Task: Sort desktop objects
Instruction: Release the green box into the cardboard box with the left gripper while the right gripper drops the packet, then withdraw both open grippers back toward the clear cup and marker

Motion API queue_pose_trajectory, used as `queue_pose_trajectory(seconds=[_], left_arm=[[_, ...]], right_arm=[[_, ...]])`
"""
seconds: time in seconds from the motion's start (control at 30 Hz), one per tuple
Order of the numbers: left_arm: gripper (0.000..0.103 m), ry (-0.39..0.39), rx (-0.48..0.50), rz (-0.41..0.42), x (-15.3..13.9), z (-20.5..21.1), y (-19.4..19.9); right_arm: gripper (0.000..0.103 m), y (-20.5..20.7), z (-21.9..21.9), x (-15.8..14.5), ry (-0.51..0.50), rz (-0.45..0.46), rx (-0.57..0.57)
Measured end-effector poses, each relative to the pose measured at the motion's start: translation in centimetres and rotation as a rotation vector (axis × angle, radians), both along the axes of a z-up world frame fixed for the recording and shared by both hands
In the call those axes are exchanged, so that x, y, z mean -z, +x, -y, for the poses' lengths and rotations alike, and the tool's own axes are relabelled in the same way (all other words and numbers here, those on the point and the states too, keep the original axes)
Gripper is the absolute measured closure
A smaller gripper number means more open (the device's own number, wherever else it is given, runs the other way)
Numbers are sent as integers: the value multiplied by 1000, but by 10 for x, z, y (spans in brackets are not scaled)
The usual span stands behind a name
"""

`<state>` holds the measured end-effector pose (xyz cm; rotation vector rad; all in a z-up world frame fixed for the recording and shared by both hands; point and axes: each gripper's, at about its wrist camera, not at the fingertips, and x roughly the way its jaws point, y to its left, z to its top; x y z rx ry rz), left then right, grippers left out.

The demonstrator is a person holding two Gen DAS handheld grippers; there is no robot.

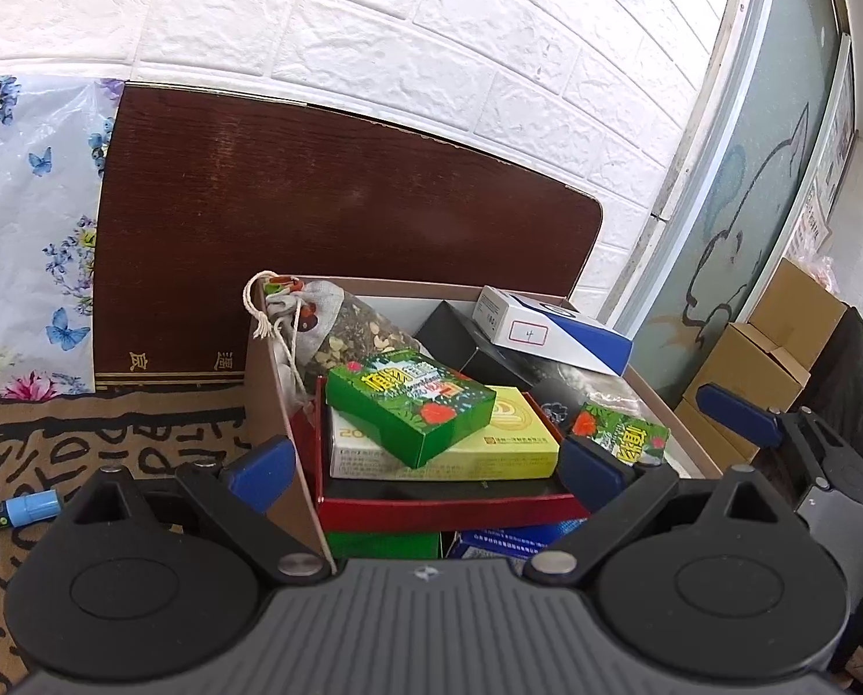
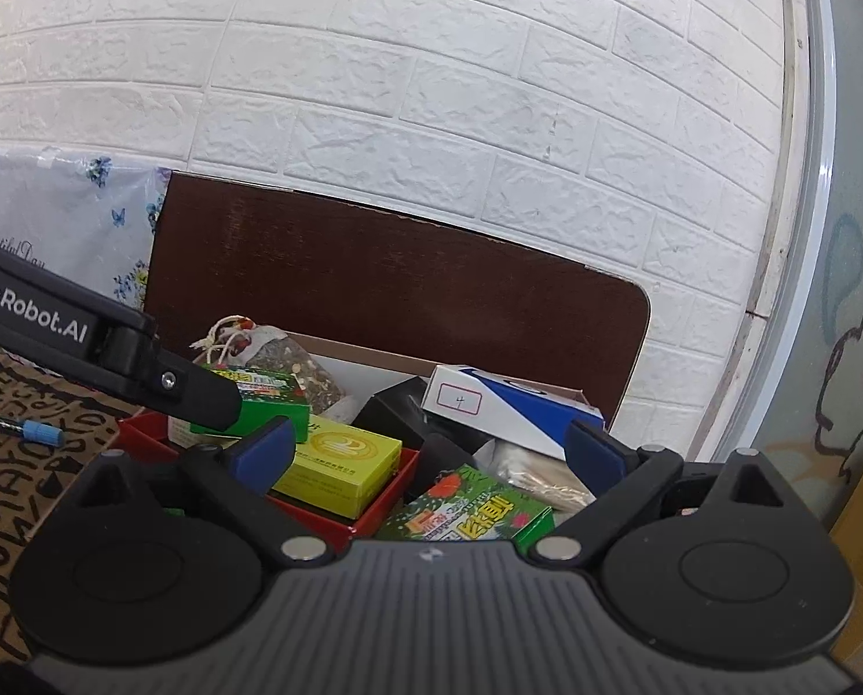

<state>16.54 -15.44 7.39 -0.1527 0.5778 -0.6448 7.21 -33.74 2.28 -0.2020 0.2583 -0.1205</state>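
An open cardboard box with a dark brown lid holds the sorted items. A green box lies on a yellow box in a red tray. My left gripper is open just above the tray, its pads clear of the green box. A second green box lies lower right in the cardboard box. My right gripper hangs open over it without touching it. A white and blue box, a black box and a herb pouch fill the back.
A marker with a blue cap lies on the patterned tablecloth left of the box. Brown cartons are stacked by the glass door at the right. A white brick wall stands behind. The left gripper's arm crosses the right wrist view.
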Motion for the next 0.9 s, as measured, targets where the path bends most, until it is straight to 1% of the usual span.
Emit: queue_pose_trajectory(seconds=[0.2,0.3,0.4,0.47,0.57,0.6,0.67,0.77,0.9], left_arm=[[3,2,-8,-9,3,-14,-19],[3,23,-25,-11,5,-26,-31],[3,28,-59,-27,6,-40,-40],[3,12,-98,-34,6,-53,-49],[3,-53,-135,-40,10,-77,-66],[3,-71,-153,-49,13,-86,-72],[3,-90,-188,-67,18,-101,-81],[3,-65,-243,-74,27,-122,-93],[3,-78,-321,-108,38,-156,-101]], right_arm=[[6,-12,-8,-1,18,-7,-14],[6,-21,-13,-3,56,-7,-40],[6,-27,-22,-2,93,-15,-74],[6,-31,-31,-1,96,-12,-94],[6,-40,-43,-3,104,-4,-132],[6,-43,-48,-3,102,1,-154],[6,-50,-63,-5,60,20,-197],[6,-57,-88,-4,-11,37,-254],[6,-57,-118,0,-31,14,-337]])
